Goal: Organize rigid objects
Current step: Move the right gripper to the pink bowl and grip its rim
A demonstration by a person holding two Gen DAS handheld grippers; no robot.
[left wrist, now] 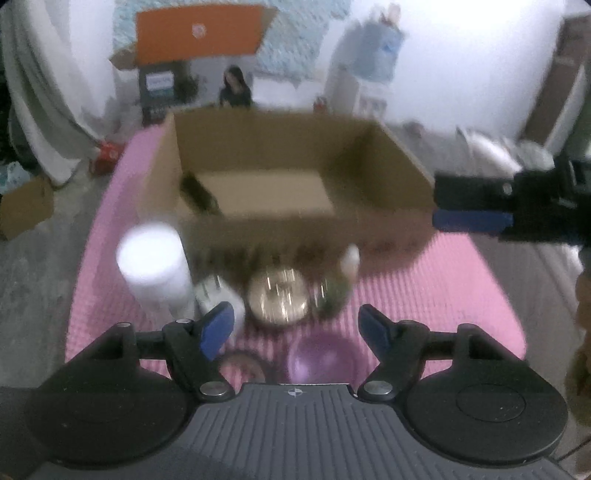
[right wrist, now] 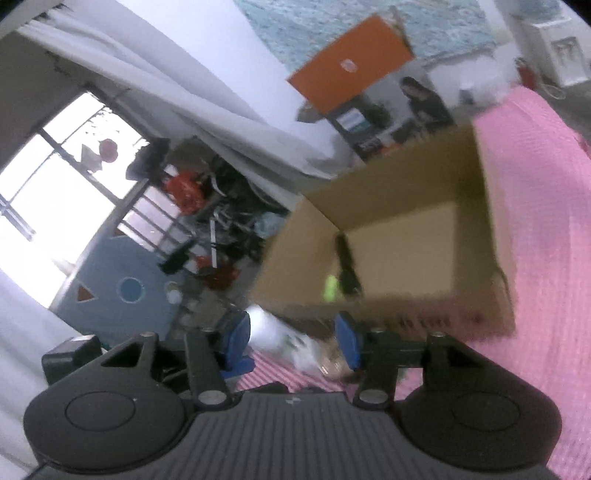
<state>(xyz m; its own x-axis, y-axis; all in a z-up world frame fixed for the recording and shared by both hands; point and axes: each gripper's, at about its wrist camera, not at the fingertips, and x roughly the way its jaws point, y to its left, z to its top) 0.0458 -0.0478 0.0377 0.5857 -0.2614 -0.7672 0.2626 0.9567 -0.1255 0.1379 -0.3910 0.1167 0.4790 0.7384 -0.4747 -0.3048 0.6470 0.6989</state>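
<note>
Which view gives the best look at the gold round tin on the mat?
The left wrist view: the gold round tin sits whole, centred ahead of the open left gripper. In the right wrist view only a blurred sliver shows beside the right gripper finger.

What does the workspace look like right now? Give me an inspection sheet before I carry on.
Surface: pink mat on a grey floor.
Job's things: open cardboard box with a dark object in its left corner; in front of it stand a white jar, a gold tin, a small bottle and a purple bowl. All are blurred.
Clutter: a white item beside the jar, too blurred to tell.
Grippers: left gripper open, empty; right gripper open, empty.
Cables: nothing seen.
Surroundings: orange box, seated person, window.
</note>
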